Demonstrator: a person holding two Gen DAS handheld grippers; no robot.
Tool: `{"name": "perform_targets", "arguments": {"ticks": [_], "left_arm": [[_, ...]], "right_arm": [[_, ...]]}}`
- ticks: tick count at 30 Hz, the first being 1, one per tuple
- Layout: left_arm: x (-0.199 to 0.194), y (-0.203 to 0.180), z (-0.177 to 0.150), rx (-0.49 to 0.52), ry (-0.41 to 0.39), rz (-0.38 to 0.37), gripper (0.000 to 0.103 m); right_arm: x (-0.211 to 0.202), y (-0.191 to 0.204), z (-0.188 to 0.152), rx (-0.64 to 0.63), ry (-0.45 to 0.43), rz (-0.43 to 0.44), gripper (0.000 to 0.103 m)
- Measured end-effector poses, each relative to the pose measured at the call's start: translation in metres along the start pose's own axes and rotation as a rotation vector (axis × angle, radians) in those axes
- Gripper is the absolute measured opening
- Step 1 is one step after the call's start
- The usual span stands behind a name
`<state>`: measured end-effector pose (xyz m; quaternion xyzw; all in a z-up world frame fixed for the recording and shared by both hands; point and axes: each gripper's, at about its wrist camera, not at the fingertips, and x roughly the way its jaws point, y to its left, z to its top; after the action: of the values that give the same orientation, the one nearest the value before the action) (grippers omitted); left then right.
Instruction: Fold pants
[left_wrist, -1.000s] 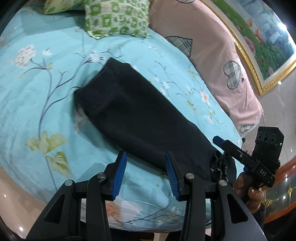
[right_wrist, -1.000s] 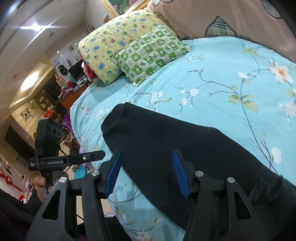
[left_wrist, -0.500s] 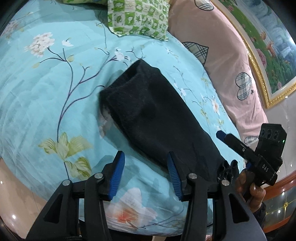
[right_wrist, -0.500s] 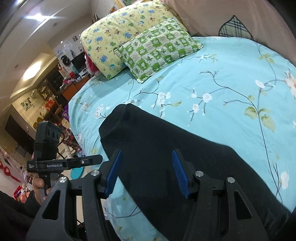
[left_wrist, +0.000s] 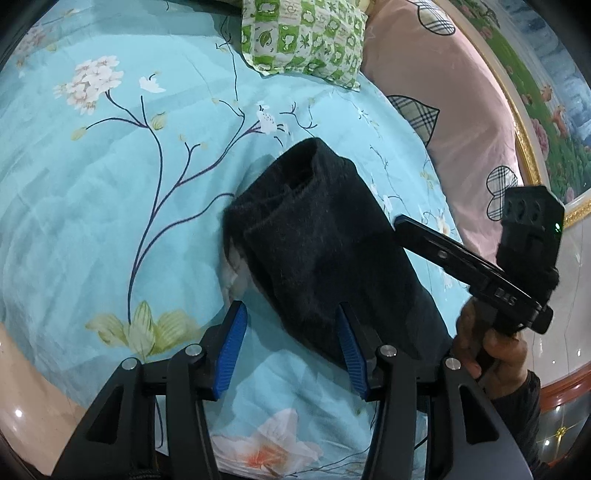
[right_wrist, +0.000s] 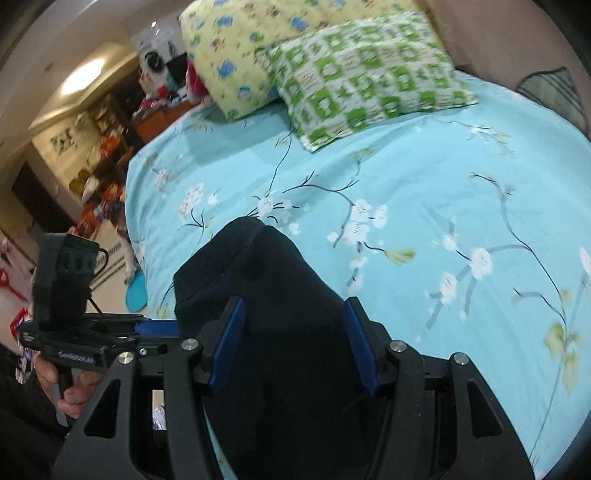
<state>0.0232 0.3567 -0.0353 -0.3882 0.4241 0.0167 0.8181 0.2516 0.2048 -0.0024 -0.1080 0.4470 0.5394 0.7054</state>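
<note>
Black pants (left_wrist: 317, 240) lie as a long folded strip on the light blue flowered bedsheet (left_wrist: 110, 221), their open end toward the pillows. My left gripper (left_wrist: 291, 343) hovers low over the strip's near left edge. Its jaws are opening, and the cloth edge lies under the right pad without being pressed. In the right wrist view my right gripper (right_wrist: 295, 336) stands open straight above the pants (right_wrist: 266, 280), with black cloth showing across the whole gap below the blue pads (right_wrist: 231, 332). A hand holds each gripper.
A green checked pillow (right_wrist: 365, 70) and a yellow pillow (right_wrist: 240, 48) lie at the head of the bed. A pink headboard cushion (left_wrist: 443, 92) and a gold picture frame (left_wrist: 535, 110) run along the right. The bed edge and tan floor (left_wrist: 22, 387) lie at the near left.
Both grippers have closed in on the pants' open end, the right one sweeping sideways over the strip toward the left one. The left jaws stand slightly wider.
</note>
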Motion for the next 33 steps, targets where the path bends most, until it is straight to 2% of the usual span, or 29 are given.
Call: {"name": "perform_targets", "arguments": {"ticks": [10,11,13,16,21,24,26,33], "left_arm": [[0.011,0.005,0.011,-0.021,-0.01,0.003,0.052],[0.012,0.005,0.012,-0.02,-0.012,0.004,0.052],[0.013,0.006,0.014,-0.023,-0.019,0.002,0.052],[0.018,0.009,0.02,-0.033,-0.029,-0.01,0.052],[0.024,0.004,0.025,-0.006,-0.042,0.011,0.051],[0.024,0.001,0.024,0.014,-0.051,0.019,0.046],[0.025,0.001,0.024,0.033,-0.057,0.022,0.035],[0.014,-0.015,0.023,0.078,-0.085,0.014,0.026]], "right_arm": [[0.046,-0.008,0.025,-0.015,0.101,0.042,0.055],[0.05,-0.012,0.026,-0.005,0.117,0.056,0.052],[0.053,-0.017,0.029,0.01,0.129,0.081,0.032],[0.054,-0.02,0.031,0.009,0.129,0.088,0.024],[0.056,-0.023,0.028,0.024,0.126,0.111,0.024],[0.055,-0.024,0.028,0.032,0.122,0.118,0.024],[0.054,-0.024,0.027,0.036,0.115,0.122,0.023],[0.043,-0.021,0.024,0.061,0.077,0.11,0.018]]}}
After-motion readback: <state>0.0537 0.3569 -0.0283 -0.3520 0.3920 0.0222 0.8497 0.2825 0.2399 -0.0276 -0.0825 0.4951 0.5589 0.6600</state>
